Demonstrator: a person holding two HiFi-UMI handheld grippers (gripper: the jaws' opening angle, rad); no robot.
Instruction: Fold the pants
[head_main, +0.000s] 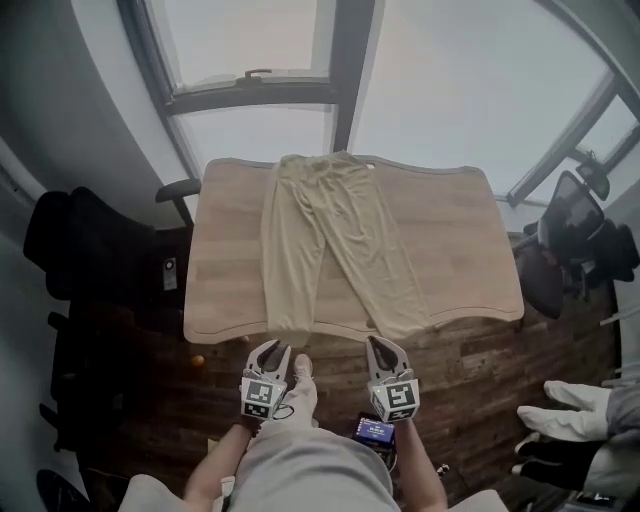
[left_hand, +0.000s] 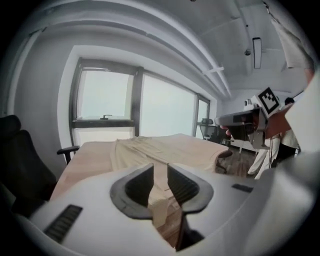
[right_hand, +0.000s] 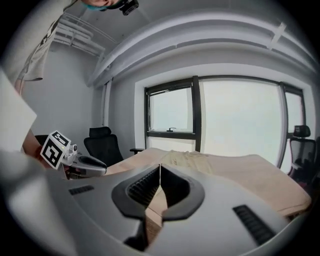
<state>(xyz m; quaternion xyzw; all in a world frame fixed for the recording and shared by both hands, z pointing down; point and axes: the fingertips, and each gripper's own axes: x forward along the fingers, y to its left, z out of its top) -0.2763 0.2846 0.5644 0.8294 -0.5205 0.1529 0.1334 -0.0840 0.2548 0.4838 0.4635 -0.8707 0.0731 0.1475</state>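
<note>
Head view: we judge the pants (head_main: 330, 240) soft and light; we would take the near hems; left gripper (head_main: 269, 347) narrowly apart, right gripper (head_main: 385, 345) closed, both empty.

A person (head_main: 582, 408) at the head view's right edge is cut off.
</note>
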